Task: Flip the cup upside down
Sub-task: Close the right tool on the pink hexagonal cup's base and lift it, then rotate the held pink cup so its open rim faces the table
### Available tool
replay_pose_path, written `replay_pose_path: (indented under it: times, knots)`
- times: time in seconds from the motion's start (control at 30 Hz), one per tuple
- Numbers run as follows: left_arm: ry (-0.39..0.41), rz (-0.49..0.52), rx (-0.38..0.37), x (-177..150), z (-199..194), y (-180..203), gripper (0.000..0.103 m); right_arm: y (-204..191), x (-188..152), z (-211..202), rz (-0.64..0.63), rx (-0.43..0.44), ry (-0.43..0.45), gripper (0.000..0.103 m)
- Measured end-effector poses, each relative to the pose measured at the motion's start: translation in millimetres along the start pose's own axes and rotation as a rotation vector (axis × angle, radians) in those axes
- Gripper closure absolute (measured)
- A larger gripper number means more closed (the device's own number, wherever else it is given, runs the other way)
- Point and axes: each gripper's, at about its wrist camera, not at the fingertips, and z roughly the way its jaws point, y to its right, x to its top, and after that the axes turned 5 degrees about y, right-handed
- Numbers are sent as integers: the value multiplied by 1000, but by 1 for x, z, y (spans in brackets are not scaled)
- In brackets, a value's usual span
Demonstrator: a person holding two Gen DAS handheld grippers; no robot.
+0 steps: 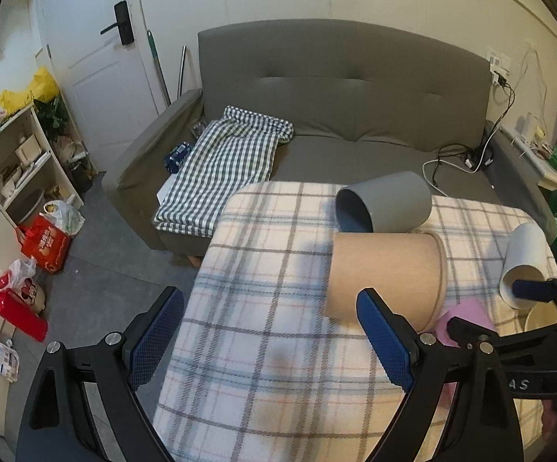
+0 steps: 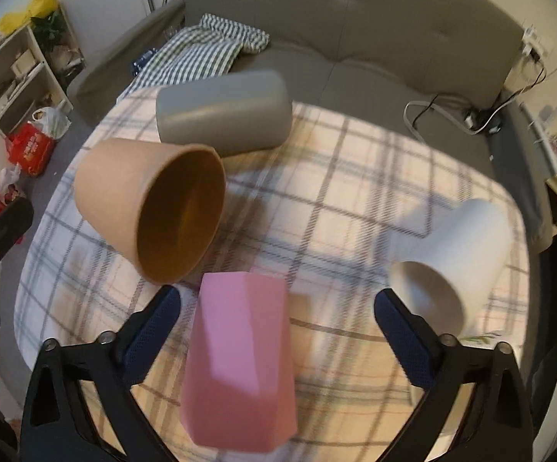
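Several cups are on a plaid-covered table [image 2: 355, 177]. A tan cup [image 2: 151, 208] lies on its side, mouth toward the right gripper; it also shows in the left wrist view [image 1: 386, 277]. A grey cup [image 2: 224, 111] lies on its side behind it, also in the left wrist view [image 1: 384, 202]. A white cup [image 2: 455, 254] lies on its side at right. A pink faceted cup [image 2: 240, 358] stands between the open fingers of my right gripper [image 2: 278, 308], untouched. My left gripper [image 1: 270, 312] is open and empty, left of the tan cup.
A grey sofa [image 1: 340, 88] with a checked cloth [image 1: 224, 161] stands behind the table. Cables [image 1: 470, 154] lie on its right end. A shelf [image 1: 16, 154], bags [image 1: 47, 238] and a door [image 1: 93, 50] are at left. The table's left edge drops to the floor.
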Motion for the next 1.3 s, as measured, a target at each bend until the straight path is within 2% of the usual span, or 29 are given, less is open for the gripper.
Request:
replay_pose_path:
  times: [0.13,0.23,0.3,0.37,0.47,0.8,1.07,1.3]
  knots:
    - [-15,-13,-7,0,5,-3,9,-2,2,16,17,25,-52,7]
    - [-20,-22,-17,1,7,-3,9,-2,2,22,21,42,-72,21]
    - [-21,-19,-18,1,8,-3,9,-2,3,26,27,54,-87,25]
    - [-27,-17,-18,1,9,-2,9,-3,2,30,27,70,-106,38]
    - [-33,-23,-25,2,10,-1,9,-4,2,31,36,109,-108,49]
    - [-17,-18,-37,4,0,13,9,11,-1,-3,58,117,8,49]
    - [2,1,-44,5,-14,27,9,16,-13,-45,52,103,161,49]
    - [14,-1,-52,6,-25,37,9,23,-24,-64,97,30,327,49]
